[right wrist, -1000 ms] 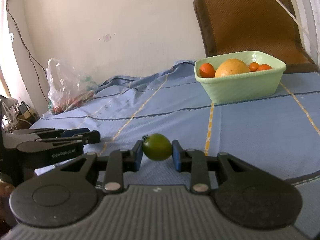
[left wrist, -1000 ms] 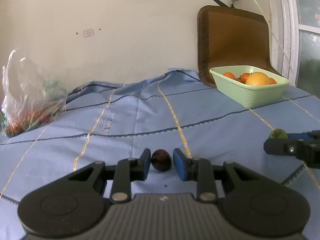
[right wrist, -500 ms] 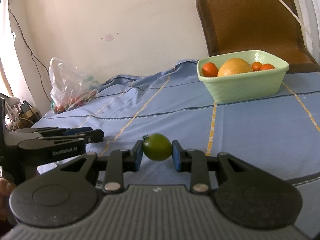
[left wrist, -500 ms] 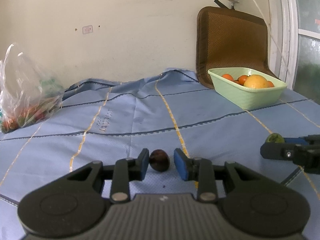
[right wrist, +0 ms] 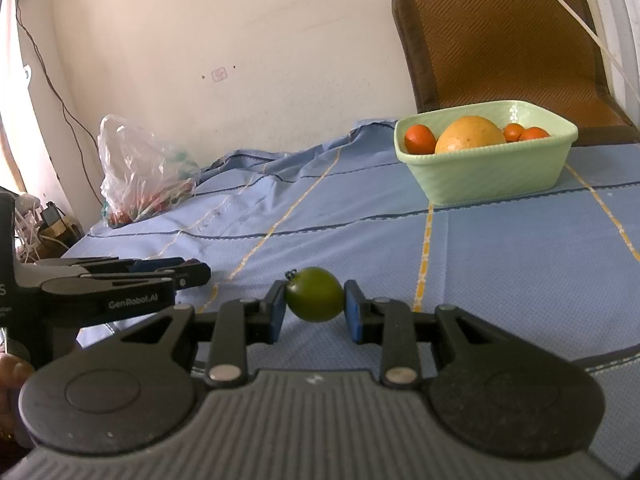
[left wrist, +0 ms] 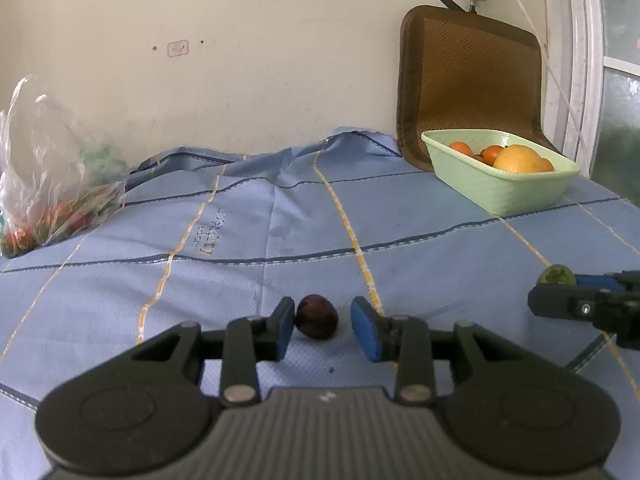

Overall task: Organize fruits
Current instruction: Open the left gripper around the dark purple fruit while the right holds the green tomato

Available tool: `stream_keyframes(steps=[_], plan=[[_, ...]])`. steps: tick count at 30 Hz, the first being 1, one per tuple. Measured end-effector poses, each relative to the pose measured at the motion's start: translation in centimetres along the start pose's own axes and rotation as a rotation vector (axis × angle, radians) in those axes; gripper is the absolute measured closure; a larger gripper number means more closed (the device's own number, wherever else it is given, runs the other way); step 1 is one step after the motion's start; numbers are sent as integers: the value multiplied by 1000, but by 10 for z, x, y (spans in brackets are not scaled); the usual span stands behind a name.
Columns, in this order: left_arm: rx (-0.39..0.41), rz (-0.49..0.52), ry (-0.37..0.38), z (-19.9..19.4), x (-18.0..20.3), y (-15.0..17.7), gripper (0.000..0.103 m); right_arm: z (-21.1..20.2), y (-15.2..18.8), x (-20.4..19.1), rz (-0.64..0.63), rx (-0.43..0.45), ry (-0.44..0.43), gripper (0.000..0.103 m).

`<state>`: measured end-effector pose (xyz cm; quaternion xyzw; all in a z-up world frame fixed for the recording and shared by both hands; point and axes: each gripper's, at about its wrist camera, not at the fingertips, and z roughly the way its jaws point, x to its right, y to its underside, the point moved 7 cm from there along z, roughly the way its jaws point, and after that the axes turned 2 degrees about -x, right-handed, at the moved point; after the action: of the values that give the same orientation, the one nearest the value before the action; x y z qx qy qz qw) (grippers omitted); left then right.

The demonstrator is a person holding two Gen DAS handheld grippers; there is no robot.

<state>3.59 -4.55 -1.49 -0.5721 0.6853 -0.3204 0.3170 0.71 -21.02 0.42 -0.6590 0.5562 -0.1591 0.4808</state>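
Note:
A small dark plum-like fruit [left wrist: 317, 317] lies on the blue cloth [left wrist: 280, 232] between the fingers of my left gripper [left wrist: 325, 334]. Its jaws are opening: the fruit rests against the left pad and a gap shows at the right pad. My right gripper [right wrist: 314, 312] is shut on a green fruit [right wrist: 315, 299] held just above the cloth; the same fruit [left wrist: 555, 275] shows at the right edge of the left wrist view. A pale green bowl [right wrist: 492, 176] at the back right holds a large yellow-orange fruit and a few small orange ones.
A clear plastic bag [left wrist: 52, 184] with red and green produce sits at the back left near the wall. A brown cushion [left wrist: 468, 84] leans on the wall behind the bowl. Cables and a plug strip hang at the left edge [right wrist: 36, 224].
The left gripper's pads have spread apart around the dark fruit, leaving a gap on its right side. The right gripper keeps its hold on the green fruit and has not moved.

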Motion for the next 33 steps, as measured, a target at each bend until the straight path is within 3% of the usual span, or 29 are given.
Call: stream_keyframes(steps=[33], plan=[[8,1,-28,0,-2,-2,60,-3,-1,0,13,16,-12,68]])
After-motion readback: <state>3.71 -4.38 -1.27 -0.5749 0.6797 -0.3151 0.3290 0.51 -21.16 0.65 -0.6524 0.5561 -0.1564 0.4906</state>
